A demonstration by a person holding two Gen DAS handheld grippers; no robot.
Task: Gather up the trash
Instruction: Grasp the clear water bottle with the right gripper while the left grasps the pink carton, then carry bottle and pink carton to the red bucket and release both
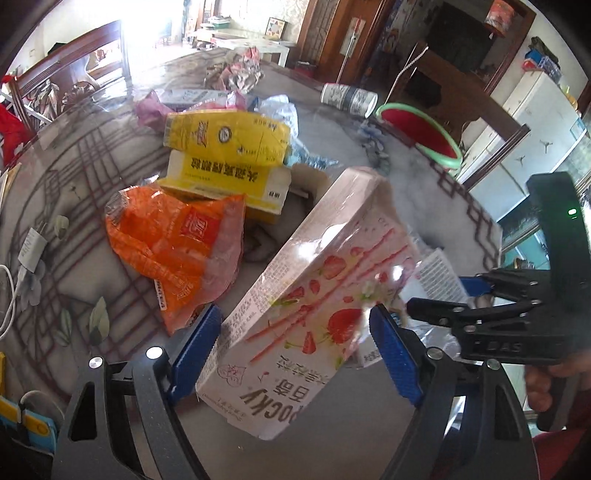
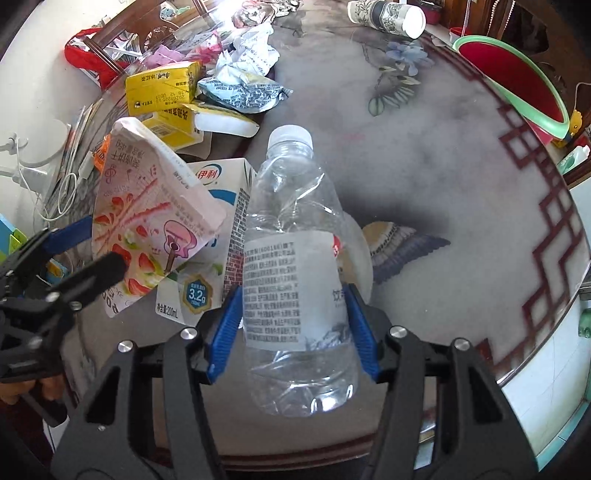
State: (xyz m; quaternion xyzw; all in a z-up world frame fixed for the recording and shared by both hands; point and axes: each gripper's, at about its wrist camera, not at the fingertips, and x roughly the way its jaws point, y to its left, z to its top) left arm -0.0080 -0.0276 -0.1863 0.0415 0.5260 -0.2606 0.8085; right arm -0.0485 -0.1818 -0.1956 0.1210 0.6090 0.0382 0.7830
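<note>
A pink strawberry Pocky box leans tilted over the trash pile, and my left gripper is shut on it, with the blue pads touching its long sides. In the right wrist view the same box sits between the left gripper's fingers. A crumpled clear water bottle with a white cap points away from me. My right gripper is shut on it at the label. The right gripper's black fingers show beside the box in the left wrist view.
Yellow cartons, an orange wrapper, a milk carton and crumpled packets lie on the round glass-topped table. A red basin with a green rim and a tipped cup lie at the far edge. A white cable trails at the left.
</note>
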